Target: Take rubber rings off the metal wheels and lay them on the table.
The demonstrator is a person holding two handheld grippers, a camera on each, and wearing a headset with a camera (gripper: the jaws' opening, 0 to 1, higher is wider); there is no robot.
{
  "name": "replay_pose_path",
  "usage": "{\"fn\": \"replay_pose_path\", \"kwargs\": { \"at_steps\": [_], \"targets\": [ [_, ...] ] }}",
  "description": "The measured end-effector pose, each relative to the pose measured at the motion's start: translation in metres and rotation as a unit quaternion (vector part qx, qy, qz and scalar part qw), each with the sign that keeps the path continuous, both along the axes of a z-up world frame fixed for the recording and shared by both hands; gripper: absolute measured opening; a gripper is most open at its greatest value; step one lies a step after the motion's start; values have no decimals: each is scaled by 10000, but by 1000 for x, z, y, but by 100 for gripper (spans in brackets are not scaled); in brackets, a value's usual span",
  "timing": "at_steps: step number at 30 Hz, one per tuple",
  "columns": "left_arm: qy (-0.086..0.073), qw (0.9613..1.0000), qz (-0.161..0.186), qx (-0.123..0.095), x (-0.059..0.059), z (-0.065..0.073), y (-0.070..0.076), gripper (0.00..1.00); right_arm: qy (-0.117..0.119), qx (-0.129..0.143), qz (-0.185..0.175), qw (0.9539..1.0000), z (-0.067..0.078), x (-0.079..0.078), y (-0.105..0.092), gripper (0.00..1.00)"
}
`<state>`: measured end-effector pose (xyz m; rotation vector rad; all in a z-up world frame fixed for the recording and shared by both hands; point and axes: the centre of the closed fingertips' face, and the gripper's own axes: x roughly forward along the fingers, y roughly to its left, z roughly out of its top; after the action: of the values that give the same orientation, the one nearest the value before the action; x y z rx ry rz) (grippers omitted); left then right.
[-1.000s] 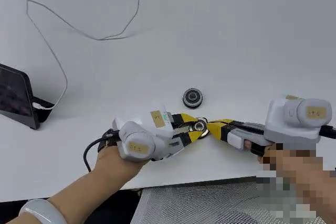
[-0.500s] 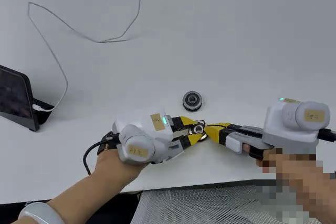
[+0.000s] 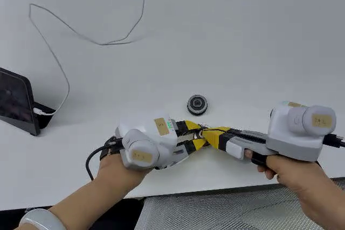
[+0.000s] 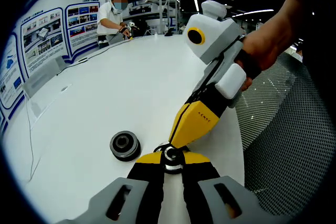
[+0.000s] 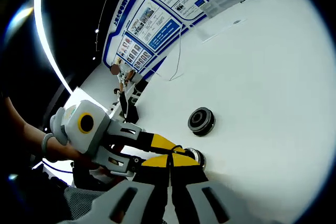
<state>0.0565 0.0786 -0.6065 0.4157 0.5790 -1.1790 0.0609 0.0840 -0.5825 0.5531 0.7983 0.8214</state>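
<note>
Table (image 3: 242, 52) — left tool (image 3: 197, 135) (clamped) on wheel (image 4: 171, 154)

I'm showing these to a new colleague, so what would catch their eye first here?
The two grippers meet nose to nose near the table's front edge. The left gripper clamps a small metal wheel, and the right gripper touches its rim with closed tips. Just behind them a second wheel, black-rimmed, lies on the white table, and a dark tablet stands at far left.
</note>
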Motion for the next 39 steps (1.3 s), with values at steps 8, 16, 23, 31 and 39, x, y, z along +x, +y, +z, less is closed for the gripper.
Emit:
{"fn": "replay_pose_path", "kwargs": {
  "at_steps": [8,16,23,31,39],
  "targets": [
    [3,10000,-43,-50,0,1,-1,12,27,-135,-109,9998,-8,1,-7,2],
    [-68,9997,-104,-233,-3,12,1,12,73,-224,-225,9995,-12,2,-11,2],
    [-71,9995,191,-251,-1,14,16,27,69,-141,-214,9996,-7,1,-8,2],
    [17,9988,441,-197,-4,10,31,32,107,-14,-188,9998,-1,-4,-5,2],
    [48,9982,536,-258,-7,11,32,34,148,234,-190,9994,11,-8,2,2]
  ]
}}
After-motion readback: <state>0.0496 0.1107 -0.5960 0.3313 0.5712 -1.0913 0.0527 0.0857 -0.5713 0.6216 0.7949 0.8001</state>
